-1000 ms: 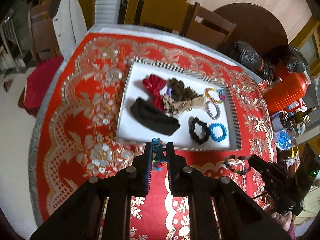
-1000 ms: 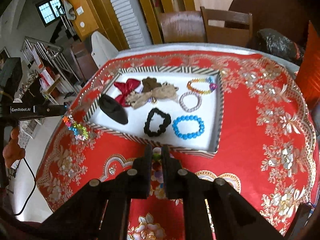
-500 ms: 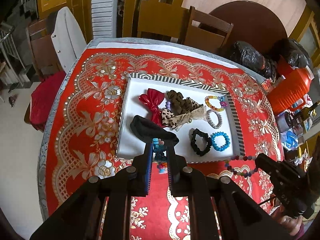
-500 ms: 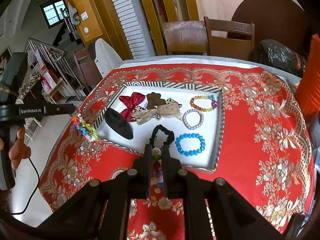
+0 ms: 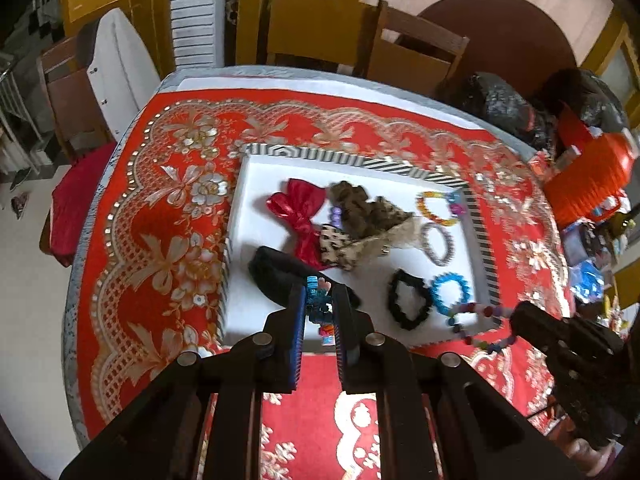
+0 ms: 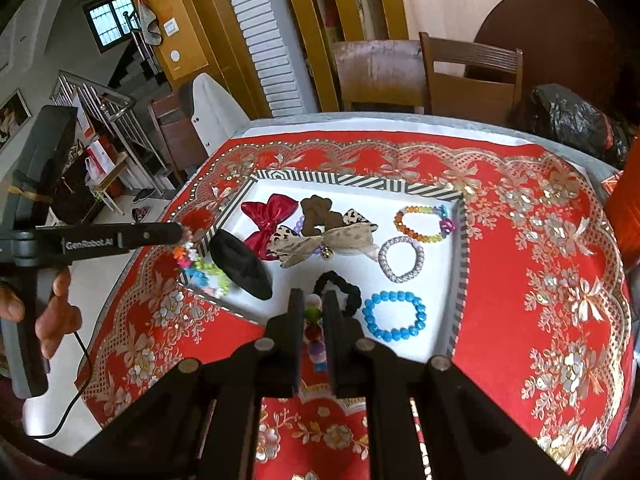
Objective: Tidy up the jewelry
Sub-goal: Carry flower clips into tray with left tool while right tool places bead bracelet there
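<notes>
The left claw (image 5: 320,312) is clamped on a multicoloured bead bracelet (image 6: 204,270), which dangles over the near left corner of the striped-rim tray (image 6: 352,181). The right claw (image 6: 311,320) is pinched shut on a second bracelet of larger beads (image 5: 476,326) (pink, purple and green among them), hanging at the tray's near edge. Inside the tray lie a red bow (image 6: 266,222), a black hair piece (image 6: 240,264), a black scrunchie (image 6: 340,286) and a blue bead bracelet (image 6: 394,314). The tray sits on the bench's red floral cloth (image 6: 540,280).
</notes>
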